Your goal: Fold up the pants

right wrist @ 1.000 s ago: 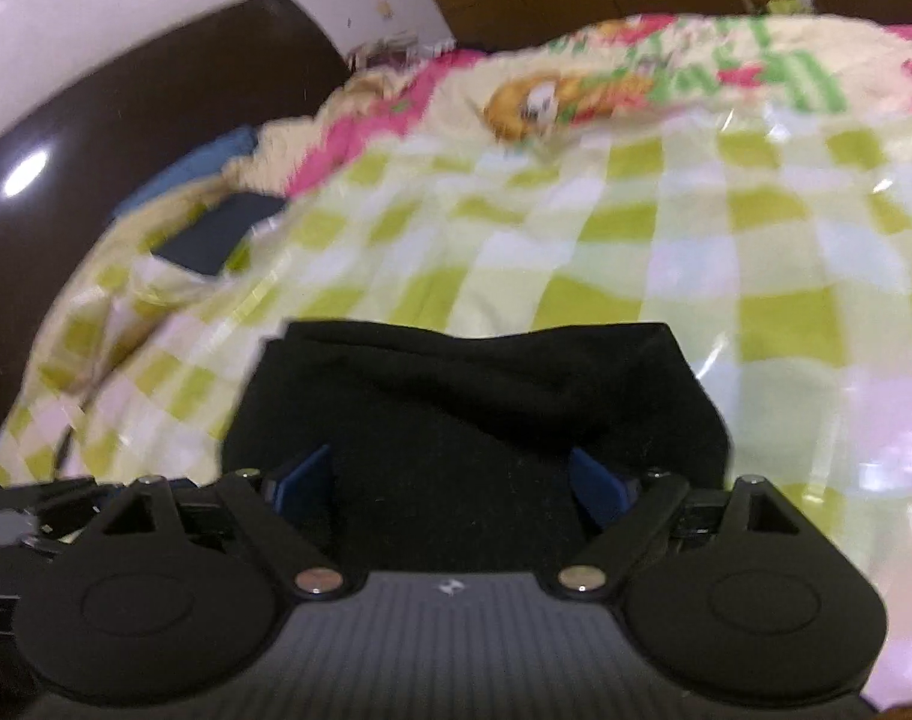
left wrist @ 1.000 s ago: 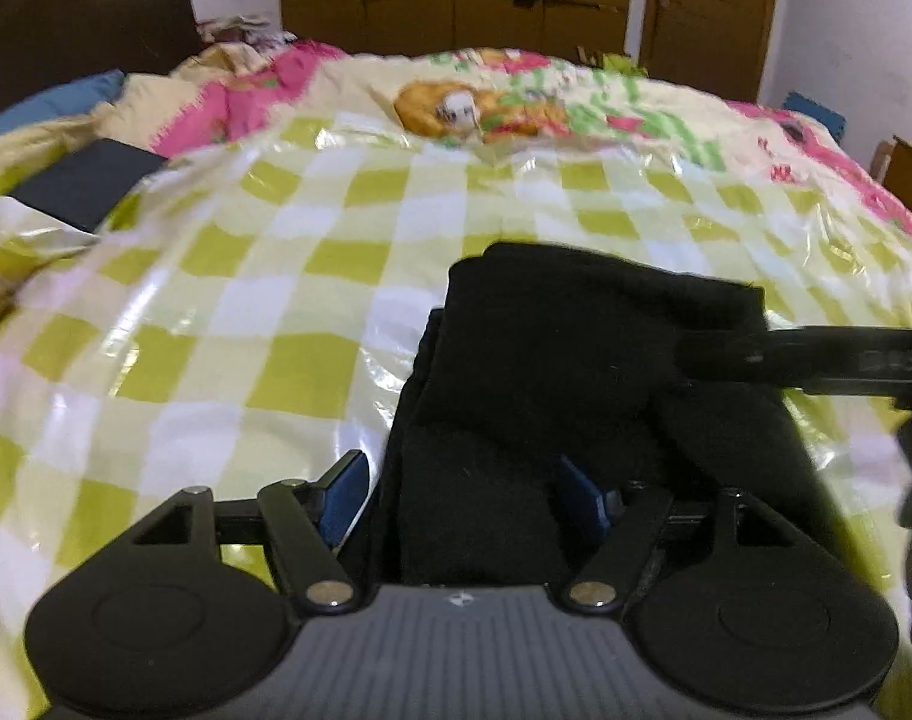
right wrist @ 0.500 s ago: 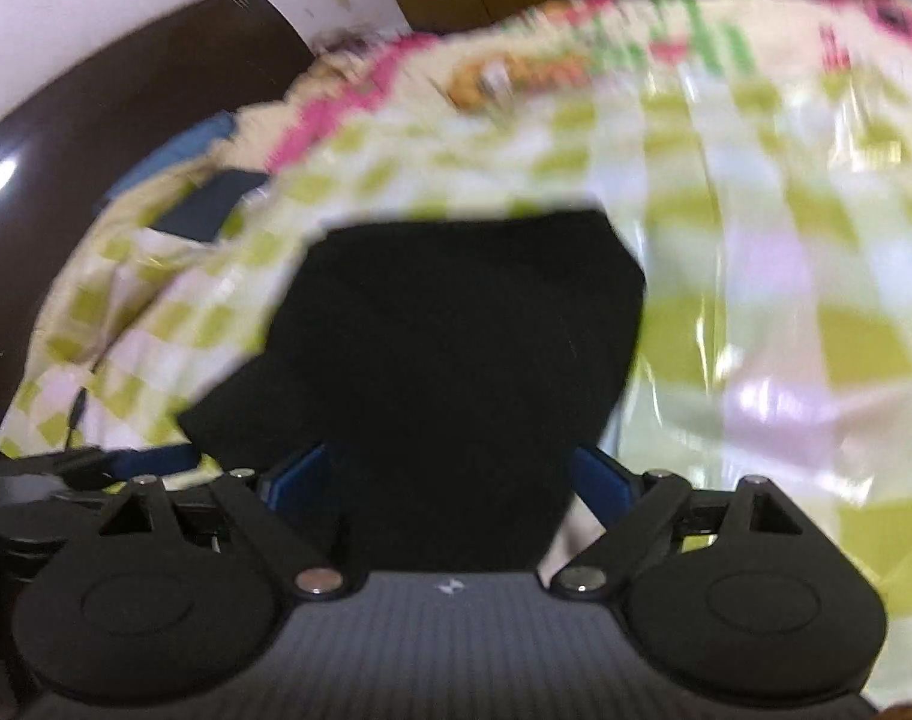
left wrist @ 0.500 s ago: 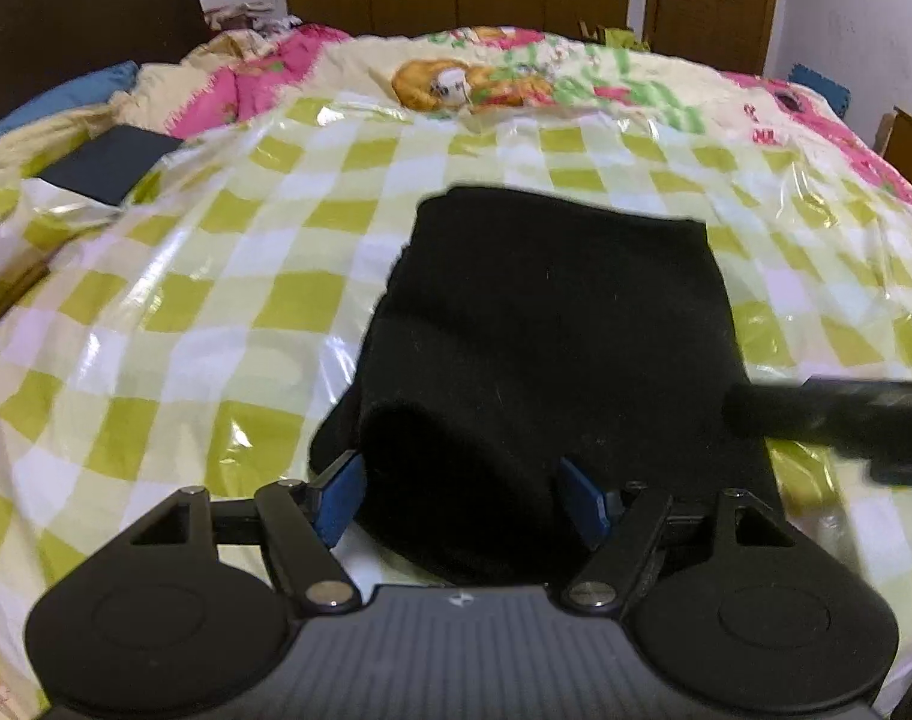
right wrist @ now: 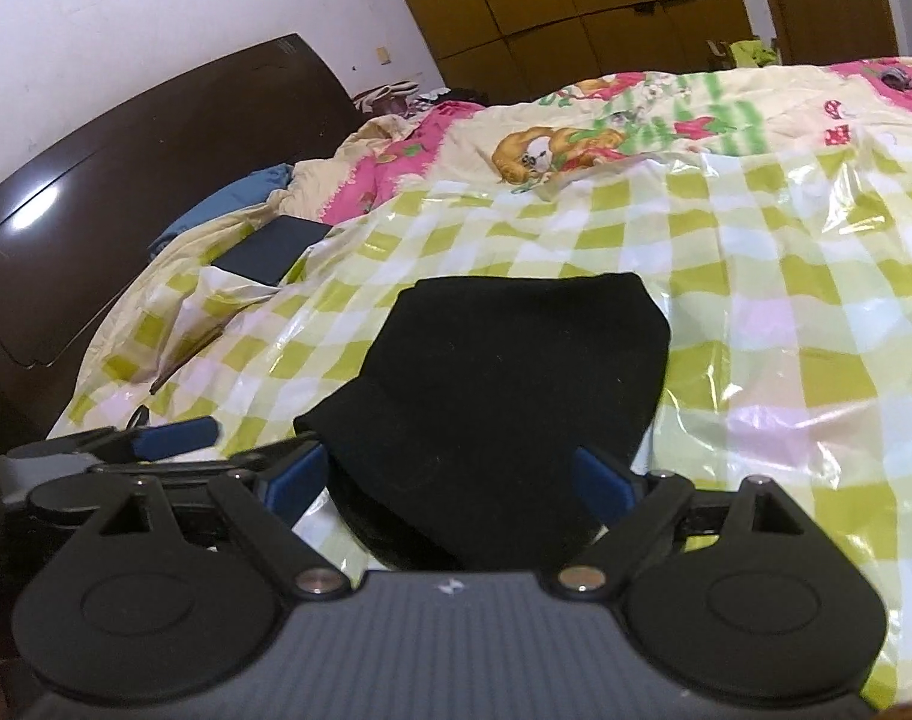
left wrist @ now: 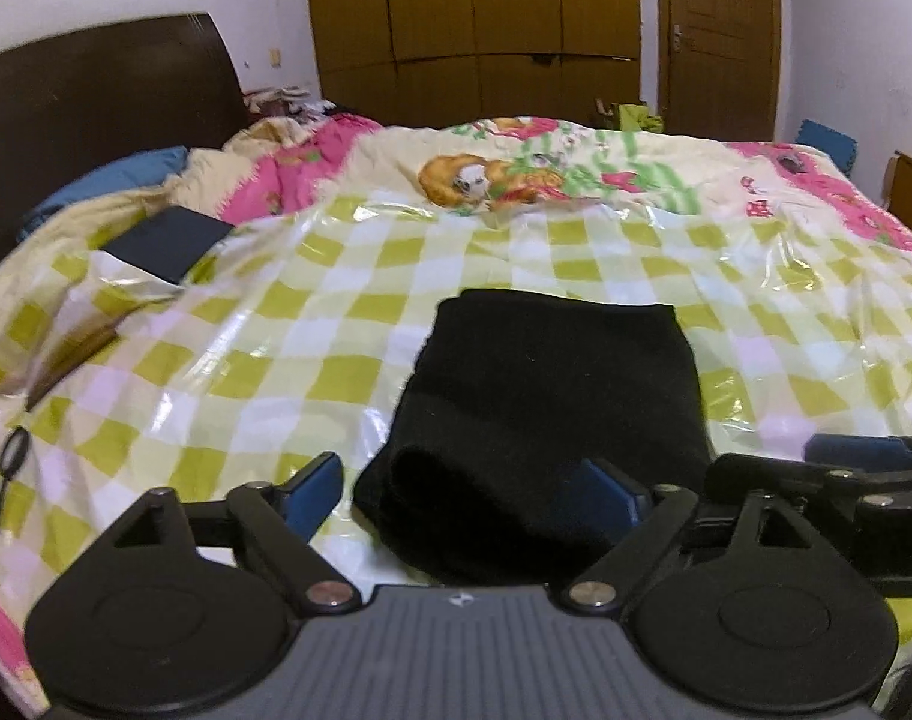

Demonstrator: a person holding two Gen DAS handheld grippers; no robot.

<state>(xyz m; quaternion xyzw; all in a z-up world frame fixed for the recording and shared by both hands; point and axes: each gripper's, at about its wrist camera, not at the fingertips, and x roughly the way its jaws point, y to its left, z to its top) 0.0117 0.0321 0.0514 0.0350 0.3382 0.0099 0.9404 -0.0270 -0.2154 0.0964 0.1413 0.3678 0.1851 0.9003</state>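
Resting place: the black pants (left wrist: 546,420) lay folded into a compact stack on the checked plastic sheet (left wrist: 228,354), apparently set down as finished.
Left gripper (left wrist: 462,495): jaws opening, pads clear of the cloth, tilted downward.
Right gripper (right wrist: 450,477): jaws apart, gripping nothing, angled down alongside.

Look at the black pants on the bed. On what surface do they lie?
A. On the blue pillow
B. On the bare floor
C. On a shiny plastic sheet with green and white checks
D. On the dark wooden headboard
C: the folded black pants rest on the glossy green and white checked sheet, well away from the headboard and the blue pillow.
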